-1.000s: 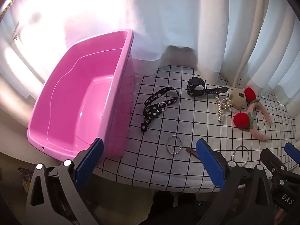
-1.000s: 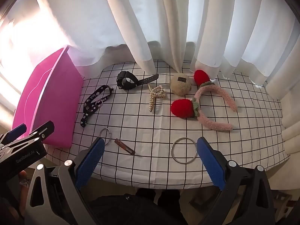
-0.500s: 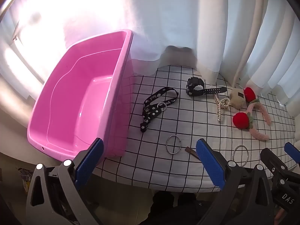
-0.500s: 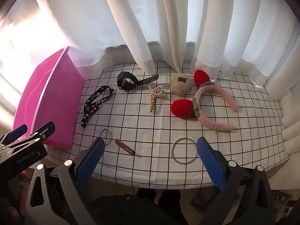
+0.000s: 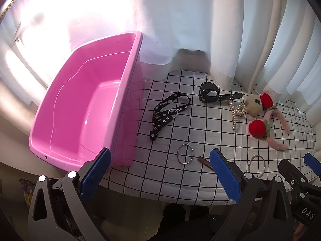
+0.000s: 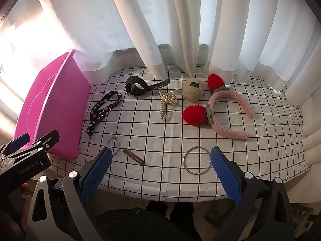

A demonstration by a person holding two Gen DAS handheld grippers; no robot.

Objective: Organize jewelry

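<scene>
An empty pink tub point(image 5: 86, 108) stands at the table's left end and shows in the right wrist view point(image 6: 54, 108) too. On the checked cloth lie a black strap point(image 5: 170, 112), a black watch point(image 6: 136, 86), a pearl hair claw point(image 6: 166, 102), a beige pouch point(image 6: 193, 92), a pink headband with red strawberries point(image 6: 220, 112), a small ring point(image 5: 185, 153), a brown hair clip point(image 6: 133, 156) and a large ring point(image 6: 197, 162). My left gripper point(image 5: 160, 174) is open, at the front edge by the tub. My right gripper point(image 6: 158, 172) is open, just before the large ring.
White curtains point(image 6: 180, 30) hang behind the table and touch its far edge. The table's front edge point(image 6: 170, 192) runs just ahead of both grippers. Bright window light washes out the far left.
Both views have shifted only very slightly. No object has moved and both grippers stay open.
</scene>
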